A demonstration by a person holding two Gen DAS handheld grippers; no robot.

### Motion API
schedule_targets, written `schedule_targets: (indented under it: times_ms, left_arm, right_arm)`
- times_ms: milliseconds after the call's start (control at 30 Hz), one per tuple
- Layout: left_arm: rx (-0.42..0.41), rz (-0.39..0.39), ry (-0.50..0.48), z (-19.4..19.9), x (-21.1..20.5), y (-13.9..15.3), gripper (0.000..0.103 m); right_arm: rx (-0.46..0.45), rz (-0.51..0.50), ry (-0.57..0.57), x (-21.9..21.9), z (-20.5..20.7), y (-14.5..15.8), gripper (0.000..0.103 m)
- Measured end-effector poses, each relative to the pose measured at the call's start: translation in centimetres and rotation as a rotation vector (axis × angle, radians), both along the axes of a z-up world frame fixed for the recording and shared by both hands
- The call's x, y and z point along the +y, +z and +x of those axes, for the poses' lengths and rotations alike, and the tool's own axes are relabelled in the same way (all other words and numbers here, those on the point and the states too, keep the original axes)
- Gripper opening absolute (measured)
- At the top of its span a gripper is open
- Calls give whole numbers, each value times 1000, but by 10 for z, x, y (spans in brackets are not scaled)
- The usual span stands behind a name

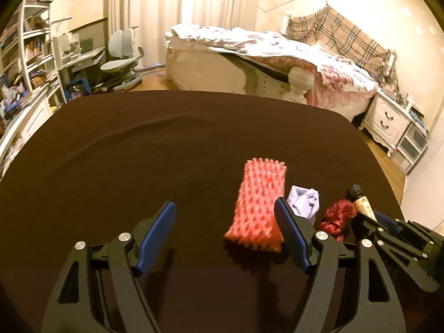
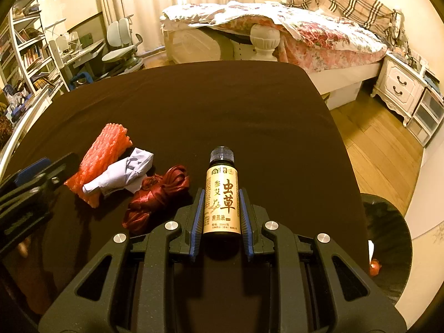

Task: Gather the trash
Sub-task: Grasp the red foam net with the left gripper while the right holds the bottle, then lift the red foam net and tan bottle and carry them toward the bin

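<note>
My right gripper [image 2: 222,194] is shut on a small brown bottle [image 2: 222,194] with a gold label and black cap; the bottle also shows in the left wrist view [image 1: 362,202]. On the dark tablecloth [image 2: 194,105] lie a pink foam fruit net [image 2: 100,161], a crumpled white paper [image 2: 125,172] and a dark red ribbon bundle [image 2: 158,197]. My left gripper [image 1: 224,222] is open and empty, its right finger [image 1: 288,230] beside the foam net [image 1: 258,202]. The paper [image 1: 304,201] and the ribbon [image 1: 337,217] lie to its right.
A black-lined trash bin [image 2: 388,244] stands on the floor off the table's right edge, with a red scrap inside. A bed [image 2: 305,27], nightstand [image 2: 399,86], desk chair [image 2: 122,47] and bookshelves [image 2: 25,55] stand beyond the table.
</note>
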State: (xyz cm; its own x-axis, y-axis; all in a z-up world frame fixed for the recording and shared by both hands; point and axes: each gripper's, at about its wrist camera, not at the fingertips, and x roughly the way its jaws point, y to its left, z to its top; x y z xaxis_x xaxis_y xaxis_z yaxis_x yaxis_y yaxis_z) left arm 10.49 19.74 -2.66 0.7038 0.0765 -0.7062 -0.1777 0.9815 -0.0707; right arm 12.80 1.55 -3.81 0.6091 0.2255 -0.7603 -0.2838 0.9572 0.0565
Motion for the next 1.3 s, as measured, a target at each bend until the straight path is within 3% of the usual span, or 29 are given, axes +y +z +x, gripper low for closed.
schedule_targets:
  times_ms: [300,467,733,1300]
  left_arm:
    - [74,-50,-70,20,-2,-15,73]
    - [63,-79,-129,13,-4,-16,46]
    - [36,-70,-161,3,-10,-11,29]
    - [-20,-74,-41,-40,8,6,26]
  right_arm:
    - [0,0,0,0,0,0,24]
    - [2,8,-1,-2,4,0,24]
    - [1,19,-1,-4,5,0,24]
    - [-19,44,2,-15,-27,2,24]
